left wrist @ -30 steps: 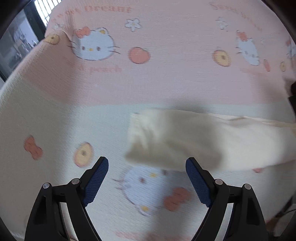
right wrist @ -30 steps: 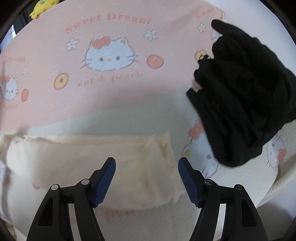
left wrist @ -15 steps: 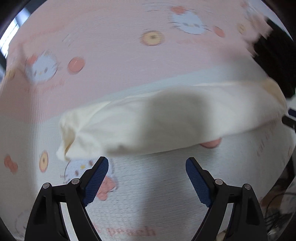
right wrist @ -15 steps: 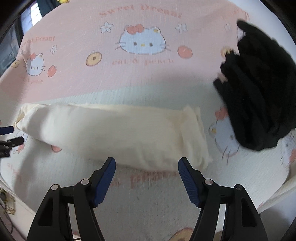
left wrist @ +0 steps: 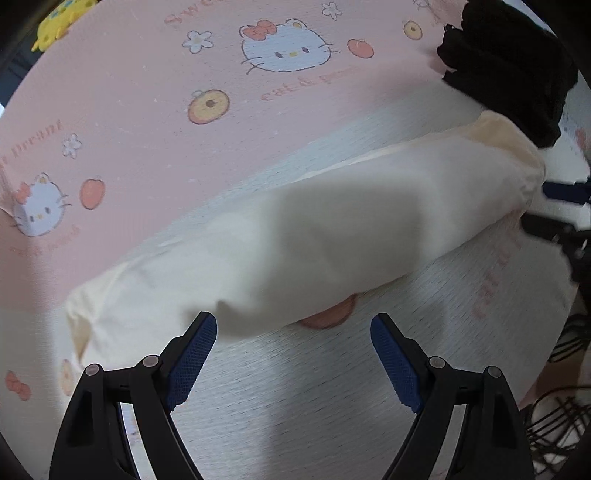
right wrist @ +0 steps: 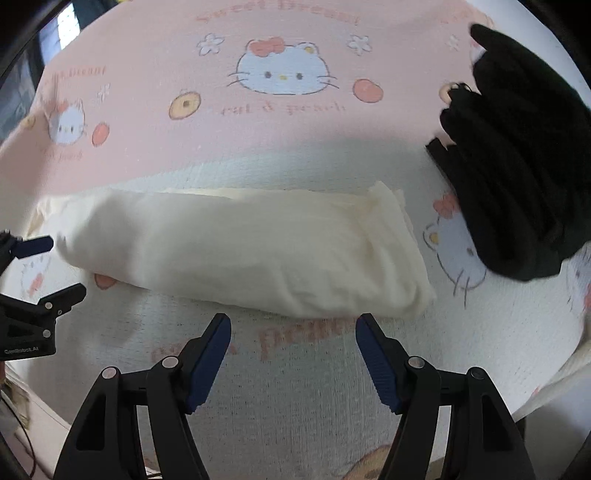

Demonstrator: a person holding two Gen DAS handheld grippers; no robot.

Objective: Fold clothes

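Left wrist view: the left gripper (left wrist: 293,363) has its jaws wide apart with nothing between them, hanging just below the cream garment (left wrist: 314,236). That garment is already folded into a long narrow strip, and here its long axis runs diagonally from the lower left of the frame up to the upper right. The jaws sit off its near long edge, closer to the lower-left end, so that end looks like this hand's job. At the right edge of the frame you can see the right gripper (left wrist: 554,206) next to the far end. A black garment (left wrist: 517,66) is heaped in the upper right, right up against that far end; a yellow toy (left wrist: 62,22) sits in the upper left.

Right wrist view: the right gripper (right wrist: 293,356) is also open and empty, just below the strip, which here runs left to right across mid-frame. The jaws sit nearer its right end. The black heap fills the upper right, close beside that end without clearly covering it, so a grab there might snag it. The other gripper pokes in at the left edge. Everything lies on the cartoon-cat bedsheet (right wrist: 295,424). My guess: next comes folding the strip end over end.
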